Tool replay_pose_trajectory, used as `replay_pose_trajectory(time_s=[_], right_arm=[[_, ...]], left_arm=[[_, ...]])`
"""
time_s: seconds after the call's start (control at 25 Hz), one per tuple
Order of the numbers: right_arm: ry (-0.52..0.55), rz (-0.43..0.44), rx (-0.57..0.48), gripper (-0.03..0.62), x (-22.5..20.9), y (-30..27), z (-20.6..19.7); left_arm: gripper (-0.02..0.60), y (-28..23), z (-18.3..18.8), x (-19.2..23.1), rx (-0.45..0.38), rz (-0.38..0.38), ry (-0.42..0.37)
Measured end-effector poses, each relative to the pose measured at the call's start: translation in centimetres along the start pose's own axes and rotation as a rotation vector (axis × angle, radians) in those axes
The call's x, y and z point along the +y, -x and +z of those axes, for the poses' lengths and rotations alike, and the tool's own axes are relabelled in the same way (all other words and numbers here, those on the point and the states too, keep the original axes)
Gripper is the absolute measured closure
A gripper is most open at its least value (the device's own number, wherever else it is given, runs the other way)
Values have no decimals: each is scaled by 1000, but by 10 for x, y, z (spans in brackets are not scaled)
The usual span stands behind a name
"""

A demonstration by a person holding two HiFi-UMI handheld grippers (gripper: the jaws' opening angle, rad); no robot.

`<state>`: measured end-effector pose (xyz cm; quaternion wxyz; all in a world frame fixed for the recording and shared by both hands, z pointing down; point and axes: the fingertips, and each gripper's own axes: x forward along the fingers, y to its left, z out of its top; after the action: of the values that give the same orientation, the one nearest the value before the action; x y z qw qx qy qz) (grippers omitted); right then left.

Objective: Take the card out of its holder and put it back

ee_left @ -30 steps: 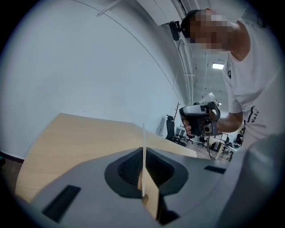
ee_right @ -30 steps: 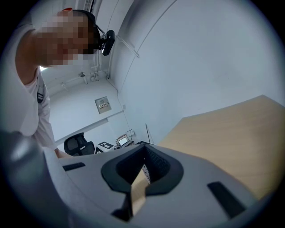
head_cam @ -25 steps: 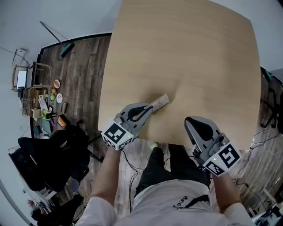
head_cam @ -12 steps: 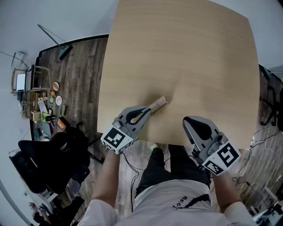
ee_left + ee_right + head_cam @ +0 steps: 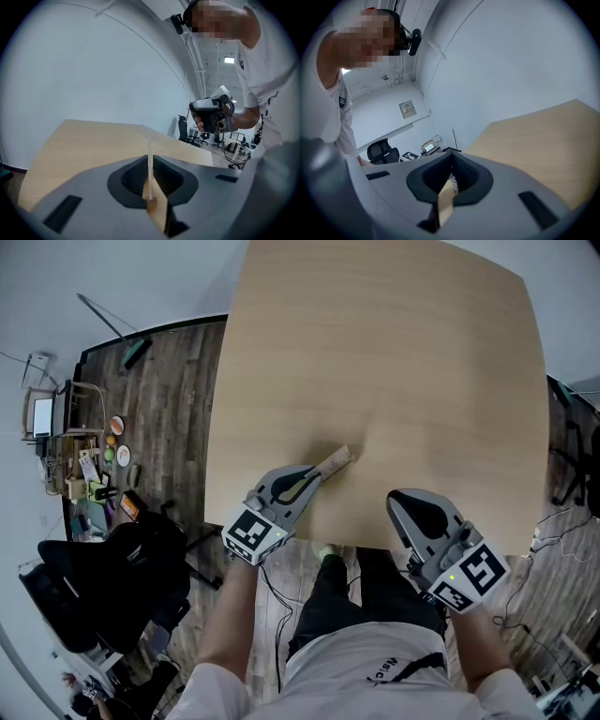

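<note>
A slim tan card holder (image 5: pixel 334 463) with a paler far end sticks out over the wooden table (image 5: pixel 394 362) near its front edge. My left gripper (image 5: pixel 317 474) is shut on its near end. In the left gripper view the piece stands edge-on as a thin white card (image 5: pixel 149 159) between the closed jaws of the left gripper (image 5: pixel 150 165); I cannot tell card from holder there. My right gripper (image 5: pixel 406 499) hovers at the table's front edge to the right, apart from the card. In its own view the right gripper (image 5: pixel 451 174) has its jaws together with nothing held.
The table's front edge runs just under both grippers, with the person's legs (image 5: pixel 328 592) below it. A black chair (image 5: pixel 112 568) and floor clutter (image 5: pixel 94 465) lie left of the table. The right gripper in a hand (image 5: pixel 211 116) shows in the left gripper view.
My left gripper and the card holder have shifted slightly left and towards the front edge. The right gripper has barely moved.
</note>
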<state>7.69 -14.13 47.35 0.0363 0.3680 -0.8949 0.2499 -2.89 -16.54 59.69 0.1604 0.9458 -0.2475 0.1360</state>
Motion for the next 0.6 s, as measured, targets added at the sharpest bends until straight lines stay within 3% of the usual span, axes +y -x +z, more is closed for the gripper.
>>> replay_pose_trajectory(time_s=[0.32,0.6], right_arm=[[1,16,2,582,6,-6,-3],[4,11,-7,580,8,-12,5]], left_arm=[[554,8,4,3,-21,26,27],[554,13,44,-4,-81,59,14]])
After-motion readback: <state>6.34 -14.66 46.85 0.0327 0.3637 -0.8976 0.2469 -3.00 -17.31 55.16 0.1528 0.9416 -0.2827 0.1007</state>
